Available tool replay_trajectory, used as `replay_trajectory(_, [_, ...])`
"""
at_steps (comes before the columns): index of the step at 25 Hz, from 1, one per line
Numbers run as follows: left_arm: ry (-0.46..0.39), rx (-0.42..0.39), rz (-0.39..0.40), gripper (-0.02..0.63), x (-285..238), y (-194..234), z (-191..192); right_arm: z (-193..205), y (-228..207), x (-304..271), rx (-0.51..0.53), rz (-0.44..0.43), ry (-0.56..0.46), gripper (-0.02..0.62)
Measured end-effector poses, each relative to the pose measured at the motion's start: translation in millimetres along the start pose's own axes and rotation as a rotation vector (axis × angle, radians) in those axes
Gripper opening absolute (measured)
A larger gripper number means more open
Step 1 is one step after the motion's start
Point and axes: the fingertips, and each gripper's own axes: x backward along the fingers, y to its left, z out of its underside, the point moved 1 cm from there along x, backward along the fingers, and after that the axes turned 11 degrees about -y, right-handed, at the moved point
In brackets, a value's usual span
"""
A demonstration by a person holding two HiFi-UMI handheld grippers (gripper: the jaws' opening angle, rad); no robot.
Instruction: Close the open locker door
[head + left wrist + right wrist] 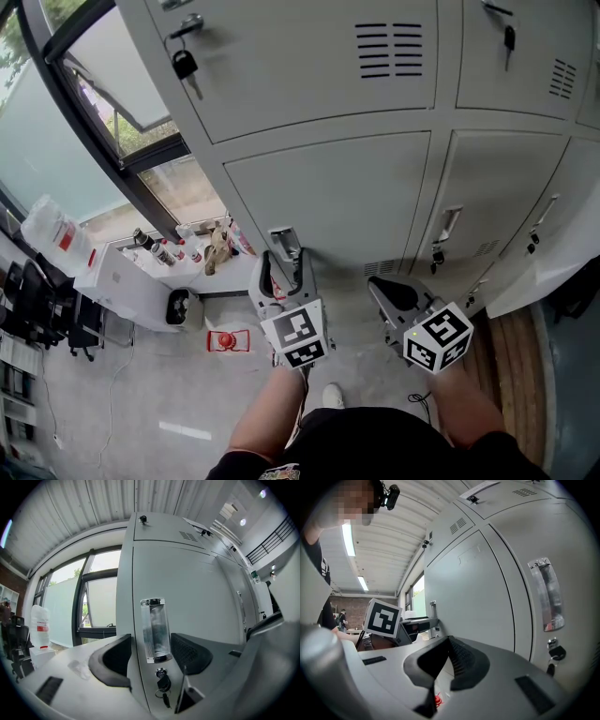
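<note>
At lower locker door (328, 192), looking near flush with frame: left gripper (284, 267) jaws apart, straddling chrome handle (157, 630) (pads not touching), likely to push door home. Right gripper (389, 291) jaws together, idle alongside.

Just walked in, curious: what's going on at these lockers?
A person faces the grey lockers with a hand-held gripper in each hand. The left hand-held gripper is open, its jaws lined up on the chrome handle of a locker door without gripping it. The right hand-held gripper is shut and empty.
</note>
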Motion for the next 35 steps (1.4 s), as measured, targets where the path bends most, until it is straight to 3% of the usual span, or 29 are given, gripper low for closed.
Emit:
replay_trajectory(13, [-0.026, 0.001, 0.009, 0.244, 35.1, -12.3, -19.1, -7.5, 16.3, 25.4, 0.016, -0.038, 0.001, 0.054])
replay_trajectory(29, [-0.017, 0.013, -0.006, 0.244, 137.3, -49.0, -43.3, -8.8, 57.4, 100.3, 0.030, -0.110, 0.024, 0.054])
replay_trajectory(35, [0.003, 0.024, 0.026, 0.242, 160.9, -62.6, -41.7, -5.3, 63.4, 115.4, 0.025, -0.117, 0.024, 0.053])
